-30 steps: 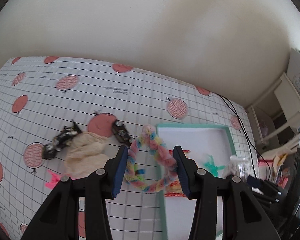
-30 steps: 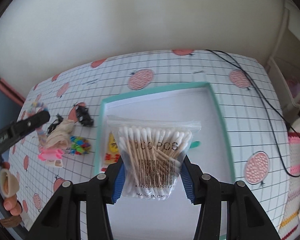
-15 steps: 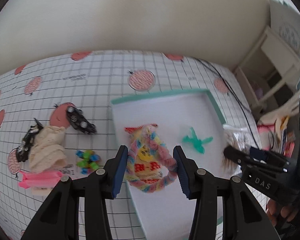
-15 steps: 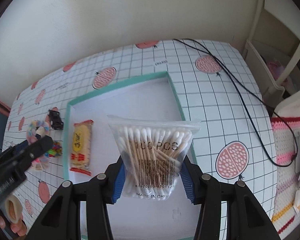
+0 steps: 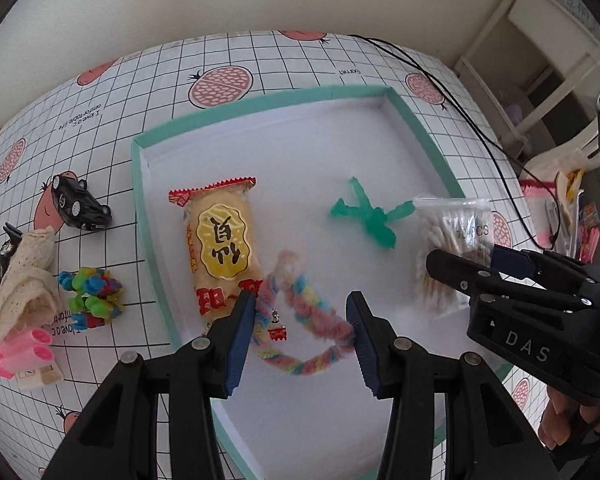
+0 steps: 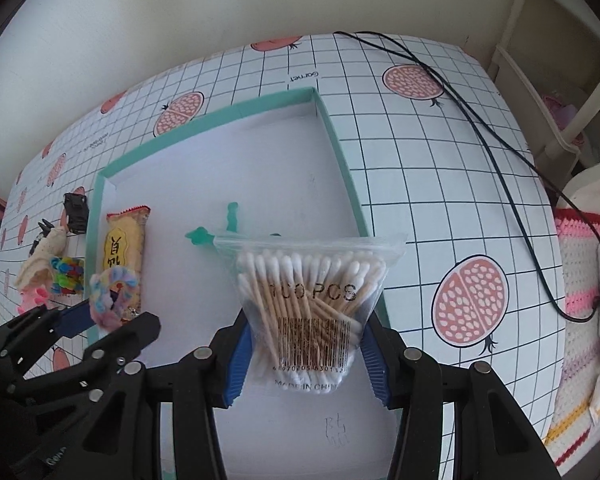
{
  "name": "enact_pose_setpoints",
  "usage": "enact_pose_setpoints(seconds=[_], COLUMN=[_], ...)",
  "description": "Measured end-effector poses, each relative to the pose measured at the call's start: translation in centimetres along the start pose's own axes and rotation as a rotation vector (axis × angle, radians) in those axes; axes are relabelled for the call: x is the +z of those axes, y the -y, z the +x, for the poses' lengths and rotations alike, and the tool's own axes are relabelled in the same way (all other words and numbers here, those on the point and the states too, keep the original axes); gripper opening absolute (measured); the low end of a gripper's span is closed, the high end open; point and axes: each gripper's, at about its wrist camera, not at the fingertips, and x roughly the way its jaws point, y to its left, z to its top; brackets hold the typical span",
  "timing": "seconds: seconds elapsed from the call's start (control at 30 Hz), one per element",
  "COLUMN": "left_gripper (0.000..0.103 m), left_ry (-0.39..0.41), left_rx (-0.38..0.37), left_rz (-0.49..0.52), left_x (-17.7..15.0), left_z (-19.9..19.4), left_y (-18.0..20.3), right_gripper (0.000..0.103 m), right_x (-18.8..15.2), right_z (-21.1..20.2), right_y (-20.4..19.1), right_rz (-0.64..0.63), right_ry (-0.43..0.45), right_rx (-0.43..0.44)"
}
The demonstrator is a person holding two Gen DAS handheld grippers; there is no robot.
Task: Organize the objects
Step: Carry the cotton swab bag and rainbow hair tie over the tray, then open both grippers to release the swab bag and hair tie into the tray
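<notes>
My left gripper [image 5: 302, 312] is shut on a pastel braided fuzzy ring [image 5: 300, 320] and holds it over the white tray with a teal rim [image 5: 268, 98]. My right gripper [image 6: 306, 340] is shut on a clear bag of cotton swabs [image 6: 312, 292], also above the tray near its right wall [image 6: 342, 160]. Inside the tray lie a yellow snack packet [image 5: 220, 244] and a green plastic figure [image 5: 368, 216]. From the right wrist view the left gripper [image 6: 100, 316] with the ring [image 6: 112, 296] shows at lower left.
Left of the tray on the pomegranate-print cloth [image 5: 112, 108] lie a black toy car [image 5: 78, 204], a cream knitted piece [image 5: 26, 280], a colourful bead cluster [image 5: 90, 298] and pink clips [image 5: 22, 354]. A black cable [image 6: 480, 132] crosses the right side. White shelving [image 5: 540, 52] stands beyond the table's right edge.
My left gripper carried the ring rightward and down from the tray's left rim to over its inside. My right gripper sank with the swab bag toward the tray's right part.
</notes>
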Motion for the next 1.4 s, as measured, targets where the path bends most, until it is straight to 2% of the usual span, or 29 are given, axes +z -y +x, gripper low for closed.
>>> enact_pose_setpoints(seconds=[0.2,0.4,0.5,0.87,1.0,1.1,1.17,1.2,1.4], left_gripper=[0.052,0.055,0.061,0.063,0.069,0.070,0.076,0.083,0.084], left_ry=[-0.002,-0.011,-0.001,0.119,0.156,0.179,0.192,0.201,0.246], left_rx=[-0.015,-0.037,-0.039,-0.048,-0.035,-0.017,-0.008,-0.003,0.053], left_rz=[-0.007,-0.039,-0.038,-0.066,-0.099,-0.128,-0.150,-0.159,-0.191], left_x=[0.0,-0.2,-0.1,0.3,0.4,0.4,0.4,0.3,0.1], left_z=[-0.2,-0.5,-0.6,-4.7,-5.9,-6.5,-6.7,-6.8,-7.5], left_y=[-0.2,-0.9,-0.8,-1.9,-3.3,-4.4,-5.1,-5.5,-7.2], right_gripper=[0.053,0.061,0.061,0.061,0.061,0.067,0.070,0.070,0.082], right_x=[-0.2,-0.3,-0.4,0.1,0.1,0.0,0.1,0.1,0.2], right_z=[0.0,-0.2,-0.6,-3.9,-5.2,-5.8,-5.8,-5.8,-5.9], right_y=[-0.2,-0.4,-0.4,-1.5,-2.2,-2.6,-2.7,-2.8,-3.0], right_rz=[-0.008,-0.005,-0.008,-0.038,-0.056,-0.064,-0.069,-0.067,-0.069], right_ry=[0.000,0.006,0.015,0.105,0.138,0.153,0.156,0.156,0.166], right_rx=[0.001,0.013,0.015,0.033,0.042,0.049,0.049,0.053,0.070])
